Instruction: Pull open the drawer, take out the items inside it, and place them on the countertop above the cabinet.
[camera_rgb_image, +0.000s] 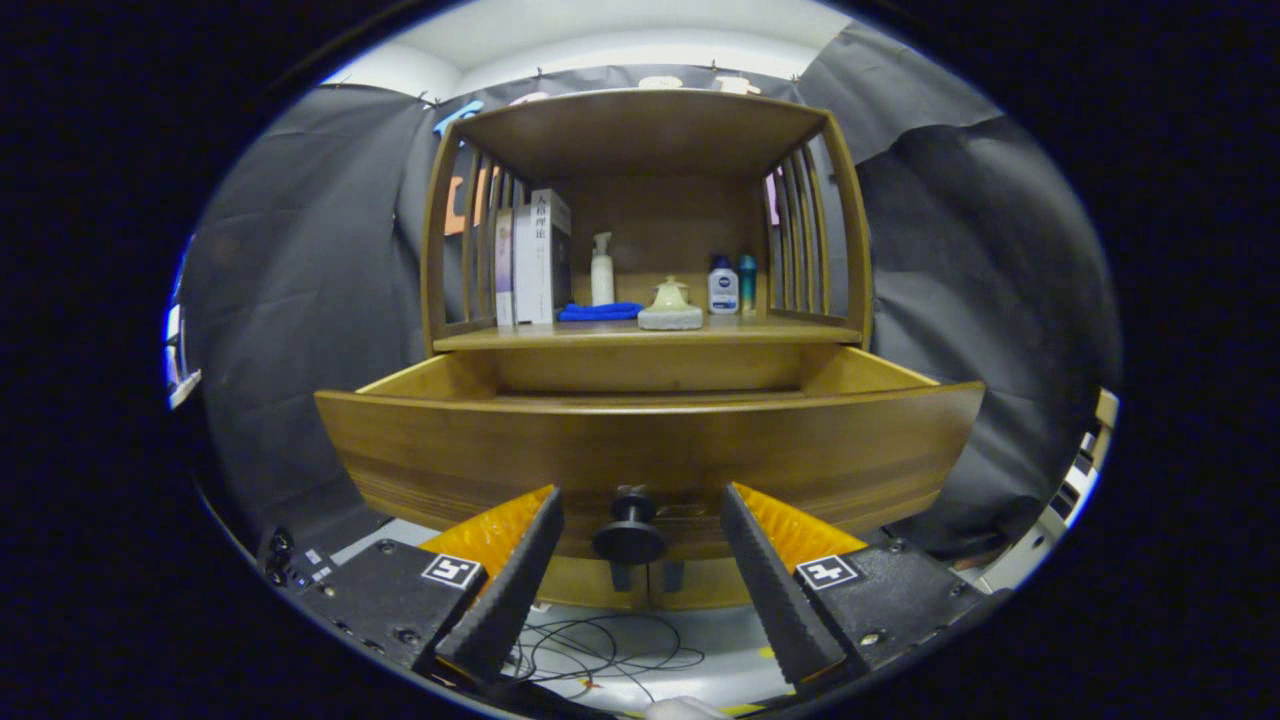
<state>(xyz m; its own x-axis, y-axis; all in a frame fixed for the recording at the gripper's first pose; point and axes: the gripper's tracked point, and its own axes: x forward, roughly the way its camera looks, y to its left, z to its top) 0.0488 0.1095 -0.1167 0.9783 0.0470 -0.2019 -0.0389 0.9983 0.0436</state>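
Note:
A wooden cabinet stands ahead with its drawer (650, 445) pulled out toward me. The drawer's curved front hides what lies inside. A dark round knob (630, 535) sits low on the drawer front, between my fingers, with a gap to each of them. My gripper (641, 515) is open, level with the knob. On the countertop (800, 333) above the drawer stand books (535, 258), a white pump bottle (601, 270), a blue cloth (600, 312), a pale lidded pot (671, 302), and two small bottles (732, 285).
A slatted shelf frame with a wooden top (640, 125) encloses the countertop. Black cloth hangs behind and on both sides. Thin cables (600, 650) lie on the pale floor below the drawer.

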